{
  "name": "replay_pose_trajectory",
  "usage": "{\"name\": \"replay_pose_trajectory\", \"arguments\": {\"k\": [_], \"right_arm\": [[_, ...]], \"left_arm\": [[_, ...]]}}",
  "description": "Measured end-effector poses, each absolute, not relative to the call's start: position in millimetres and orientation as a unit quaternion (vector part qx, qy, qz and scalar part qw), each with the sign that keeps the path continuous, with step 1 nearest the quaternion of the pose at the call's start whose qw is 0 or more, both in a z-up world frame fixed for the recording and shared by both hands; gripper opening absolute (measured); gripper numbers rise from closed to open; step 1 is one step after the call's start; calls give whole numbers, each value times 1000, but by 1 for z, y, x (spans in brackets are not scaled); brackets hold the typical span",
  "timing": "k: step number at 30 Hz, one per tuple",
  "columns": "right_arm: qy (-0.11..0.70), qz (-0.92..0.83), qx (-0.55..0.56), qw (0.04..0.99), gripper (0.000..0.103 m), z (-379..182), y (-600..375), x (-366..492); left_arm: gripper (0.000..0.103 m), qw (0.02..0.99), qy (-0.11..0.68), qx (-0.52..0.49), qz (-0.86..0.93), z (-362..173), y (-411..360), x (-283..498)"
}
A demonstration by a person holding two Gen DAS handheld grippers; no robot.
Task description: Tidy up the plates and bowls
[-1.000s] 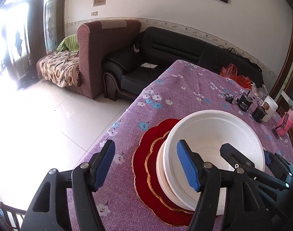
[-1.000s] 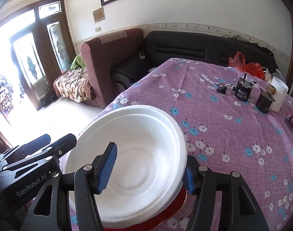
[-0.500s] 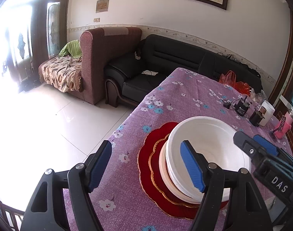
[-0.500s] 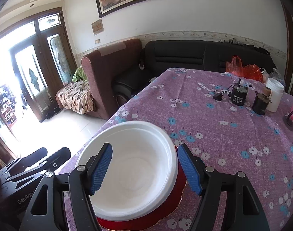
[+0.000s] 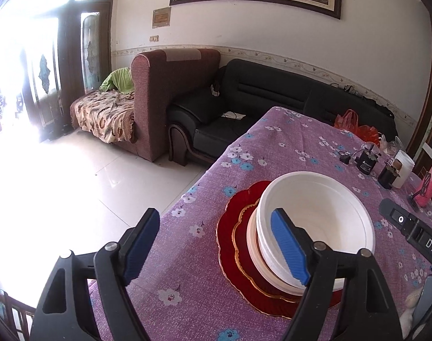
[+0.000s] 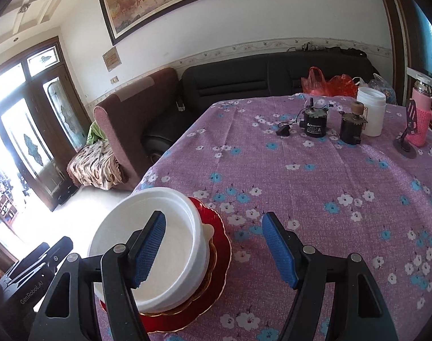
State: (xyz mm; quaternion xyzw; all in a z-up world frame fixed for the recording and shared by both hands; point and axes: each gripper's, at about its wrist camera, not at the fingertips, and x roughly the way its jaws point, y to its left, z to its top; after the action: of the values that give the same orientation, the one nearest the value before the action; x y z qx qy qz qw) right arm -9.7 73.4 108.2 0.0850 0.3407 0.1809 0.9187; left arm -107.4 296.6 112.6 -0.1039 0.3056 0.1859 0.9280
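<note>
A stack of white bowls [image 5: 324,218] sits nested on red scalloped plates with gold rims [image 5: 233,241] near the table's left edge. My left gripper [image 5: 216,247] is open and empty, above and left of the stack. In the right wrist view the bowls [image 6: 173,236] and red plates [image 6: 221,253] lie at lower left. My right gripper [image 6: 216,250] is open and empty, held above the stack's right side. The right gripper's body [image 5: 412,230] shows at the right of the left wrist view.
The table has a purple flowered cloth [image 6: 315,176]. At its far end stand two black motors [image 6: 315,122], a white jar [image 6: 371,113], a pink bottle [image 6: 420,113] and a phone stand [image 6: 406,142]. Sofas [image 5: 244,96] lie beyond; the floor drops off left.
My right gripper has let go of the top bowl, now nested on the stack, and pulled back up and right. My left gripper has drawn back a little.
</note>
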Motion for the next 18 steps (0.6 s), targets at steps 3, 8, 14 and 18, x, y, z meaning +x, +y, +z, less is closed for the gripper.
{"name": "replay_pose_trajectory", "arguments": {"k": [3, 8, 14, 18], "right_arm": [[337, 182, 78, 921, 75, 107, 69, -20], [330, 183, 56, 924, 76, 104, 63, -40], [316, 188, 39, 929, 78, 103, 47, -66], [303, 185, 37, 934, 80, 107, 31, -81]], "left_arm": [[91, 933, 284, -97, 199, 118, 289, -118], [96, 937, 270, -88, 205, 127, 273, -126], [96, 940, 269, -70, 200, 133, 247, -132], [96, 945, 259, -49, 195, 140, 222, -138]]}}
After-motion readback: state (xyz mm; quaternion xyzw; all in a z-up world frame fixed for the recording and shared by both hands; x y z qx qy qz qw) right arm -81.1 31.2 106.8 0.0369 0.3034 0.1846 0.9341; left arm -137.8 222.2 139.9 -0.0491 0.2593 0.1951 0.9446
